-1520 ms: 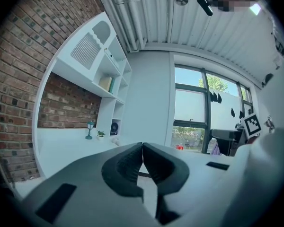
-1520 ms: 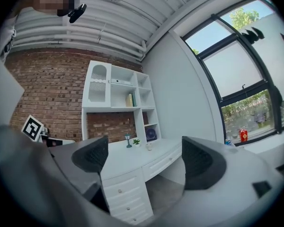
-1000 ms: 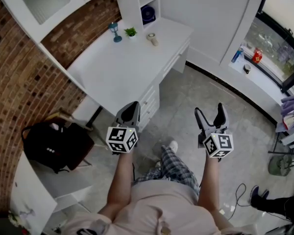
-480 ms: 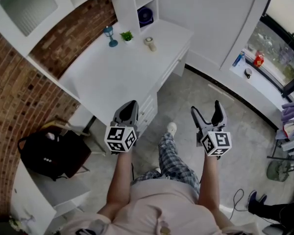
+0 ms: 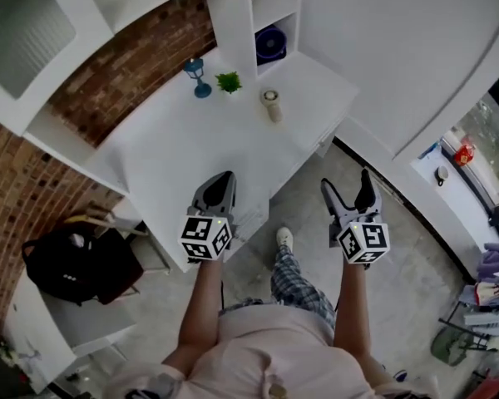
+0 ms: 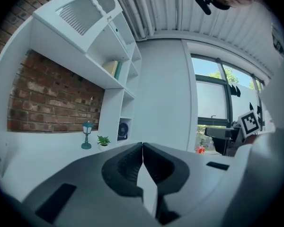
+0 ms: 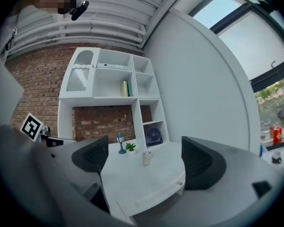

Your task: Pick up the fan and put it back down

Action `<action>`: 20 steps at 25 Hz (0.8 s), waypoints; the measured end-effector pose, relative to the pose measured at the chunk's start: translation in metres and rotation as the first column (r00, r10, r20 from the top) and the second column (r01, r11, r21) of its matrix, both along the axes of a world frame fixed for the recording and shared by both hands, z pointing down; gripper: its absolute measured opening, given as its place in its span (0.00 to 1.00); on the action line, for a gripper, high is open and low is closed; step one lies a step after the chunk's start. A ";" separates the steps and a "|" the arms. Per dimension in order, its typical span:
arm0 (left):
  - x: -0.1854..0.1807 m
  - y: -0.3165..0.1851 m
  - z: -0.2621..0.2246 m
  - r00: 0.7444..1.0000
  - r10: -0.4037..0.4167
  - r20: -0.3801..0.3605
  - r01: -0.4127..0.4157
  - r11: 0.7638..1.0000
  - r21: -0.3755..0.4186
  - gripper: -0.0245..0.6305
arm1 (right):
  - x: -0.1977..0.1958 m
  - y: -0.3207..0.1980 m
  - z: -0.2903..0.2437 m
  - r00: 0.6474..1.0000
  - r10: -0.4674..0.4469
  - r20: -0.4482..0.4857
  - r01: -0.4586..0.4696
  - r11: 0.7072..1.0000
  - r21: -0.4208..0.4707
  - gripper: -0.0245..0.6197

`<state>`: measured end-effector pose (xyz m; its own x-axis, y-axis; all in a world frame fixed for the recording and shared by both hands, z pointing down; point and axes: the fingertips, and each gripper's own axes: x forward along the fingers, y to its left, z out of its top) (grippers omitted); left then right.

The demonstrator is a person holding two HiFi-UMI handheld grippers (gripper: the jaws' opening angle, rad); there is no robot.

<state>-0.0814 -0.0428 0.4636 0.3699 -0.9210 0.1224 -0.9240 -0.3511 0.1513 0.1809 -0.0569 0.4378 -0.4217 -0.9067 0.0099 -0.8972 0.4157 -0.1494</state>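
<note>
Well ahead of both grippers: small dark-blue round fan [image 5: 270, 44], upright in the lower cubby of a white shelf unit [image 5: 237, 15]. Grille face-on in the right gripper view, glimpsed only from above in the head view. Nearer, on the white desk [image 5: 183, 156]: teal lantern lamp [image 5: 197, 73], small green potted plant [image 5: 228, 82], pale cylindrical cup [image 5: 271, 102]. Left gripper [image 5: 223, 181] over the desk's near edge, jaws pressed together, empty. Right gripper [image 5: 347, 186] above grey floor [image 5: 399, 214], jaws spread wide, empty. Head view only: black bag [image 5: 75, 260], left of the left gripper.
</note>
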 end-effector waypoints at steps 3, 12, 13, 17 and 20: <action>0.002 -0.053 -0.006 0.999 -0.053 0.000 0.053 0.999 -0.003 0.08 | -0.009 -0.069 -0.007 0.997 -0.071 -0.010 0.071 0.997 -0.005 0.78; -0.004 -0.152 -0.014 0.982 -0.188 0.005 0.188 0.982 -0.016 0.08 | -0.041 -0.200 -0.006 0.969 -0.245 -0.012 0.245 0.969 -0.042 0.78; -0.003 -0.156 -0.014 0.981 -0.194 0.008 0.194 0.981 -0.020 0.08 | -0.045 -0.207 -0.005 0.966 -0.258 -0.011 0.257 0.965 -0.048 0.78; -0.011 -0.167 -0.011 0.975 -0.224 0.013 0.224 0.974 -0.038 0.08 | -0.061 -0.230 0.000 0.956 -0.295 -0.002 0.294 0.953 -0.073 0.78; -0.020 -0.175 -0.007 0.970 -0.242 0.013 0.242 0.969 -0.050 0.08 | -0.072 -0.240 0.004 0.950 -0.312 0.000 0.311 0.947 -0.086 0.78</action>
<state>-0.1018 -0.2174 0.4562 0.1359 -0.9755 0.1730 -0.9817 -0.1091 0.1561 0.1089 -0.2965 0.4418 -0.6823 -0.7258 0.0879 -0.7272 0.6613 -0.1840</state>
